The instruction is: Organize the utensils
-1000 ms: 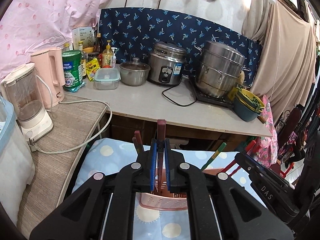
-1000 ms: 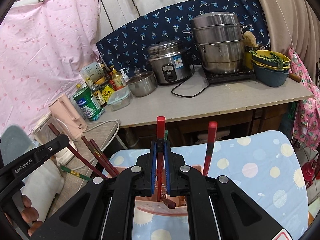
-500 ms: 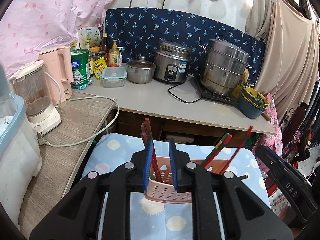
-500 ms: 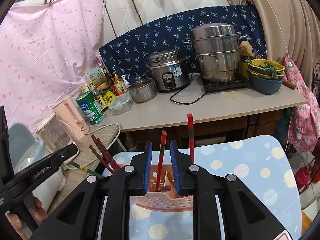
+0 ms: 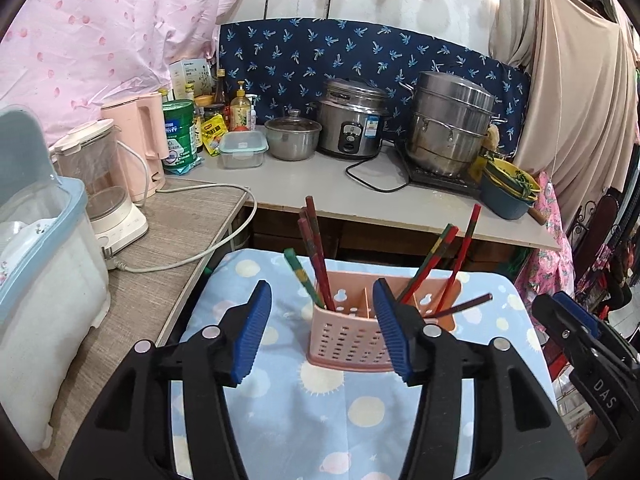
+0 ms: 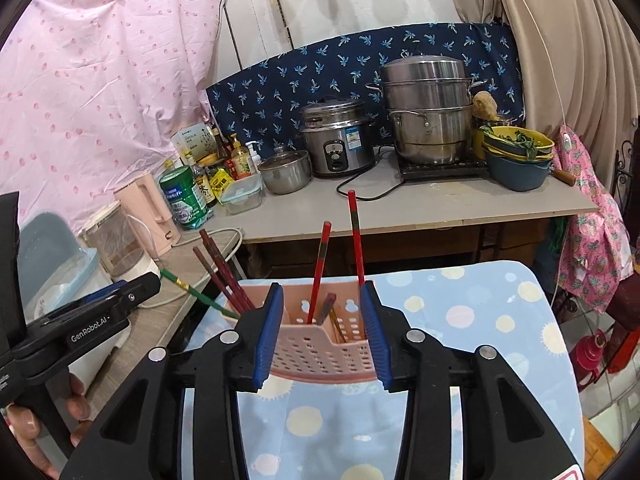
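Chopsticks (image 5: 316,256) upright in pink holder (image 5: 352,340), both tools (image 5: 320,332) (image 6: 320,332) just released, empty, short of its rim.

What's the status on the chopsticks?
Left gripper and right gripper just opened, both empty. Chopsticks standing in pink holder. Nothing in the way.

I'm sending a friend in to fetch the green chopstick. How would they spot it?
On the blue dotted cloth stands a pink perforated holder. Its left compartment holds dark red chopsticks; beside them, leaning left, the green chopstick is that bunch's only green one.
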`<move>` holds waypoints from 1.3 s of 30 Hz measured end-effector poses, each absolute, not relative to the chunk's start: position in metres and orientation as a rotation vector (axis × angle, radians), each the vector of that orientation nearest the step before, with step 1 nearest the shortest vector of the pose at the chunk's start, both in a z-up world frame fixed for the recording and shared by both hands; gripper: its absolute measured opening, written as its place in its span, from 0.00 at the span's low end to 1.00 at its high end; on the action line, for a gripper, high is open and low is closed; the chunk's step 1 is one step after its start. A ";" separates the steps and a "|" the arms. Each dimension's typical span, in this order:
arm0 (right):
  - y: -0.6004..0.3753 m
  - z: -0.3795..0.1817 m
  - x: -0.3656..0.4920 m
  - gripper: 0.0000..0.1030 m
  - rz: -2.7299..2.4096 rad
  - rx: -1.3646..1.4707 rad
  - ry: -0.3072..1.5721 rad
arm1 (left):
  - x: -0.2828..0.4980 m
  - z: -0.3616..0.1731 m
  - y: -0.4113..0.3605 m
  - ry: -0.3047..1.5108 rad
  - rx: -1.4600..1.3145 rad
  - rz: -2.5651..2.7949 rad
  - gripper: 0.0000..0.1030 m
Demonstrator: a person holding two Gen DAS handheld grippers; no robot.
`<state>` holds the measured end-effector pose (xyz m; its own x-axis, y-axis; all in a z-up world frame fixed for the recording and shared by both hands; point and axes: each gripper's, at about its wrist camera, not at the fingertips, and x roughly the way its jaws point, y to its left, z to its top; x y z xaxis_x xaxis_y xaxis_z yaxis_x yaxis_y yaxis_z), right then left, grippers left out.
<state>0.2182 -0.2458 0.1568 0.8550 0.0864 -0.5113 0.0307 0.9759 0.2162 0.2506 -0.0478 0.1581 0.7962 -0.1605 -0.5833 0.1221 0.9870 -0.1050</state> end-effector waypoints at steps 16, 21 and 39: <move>-0.240 0.143 0.156 0.52 -0.026 0.159 0.566 | 0.198 0.138 -0.044 0.652 -0.027 -0.139 0.61; -0.233 0.136 0.144 0.53 -0.038 0.139 0.586 | 0.186 0.126 -0.041 0.675 -0.026 -0.140 0.66; -0.218 0.104 0.121 0.69 -0.082 0.104 0.640 | 0.159 0.096 -0.030 0.708 -0.006 -0.117 0.85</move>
<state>0.1211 -0.2178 0.1042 0.7992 -0.0444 -0.5994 0.1087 0.9915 0.0714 0.1593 -0.0298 0.0957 0.7536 -0.1094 -0.6482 0.1050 0.9934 -0.0456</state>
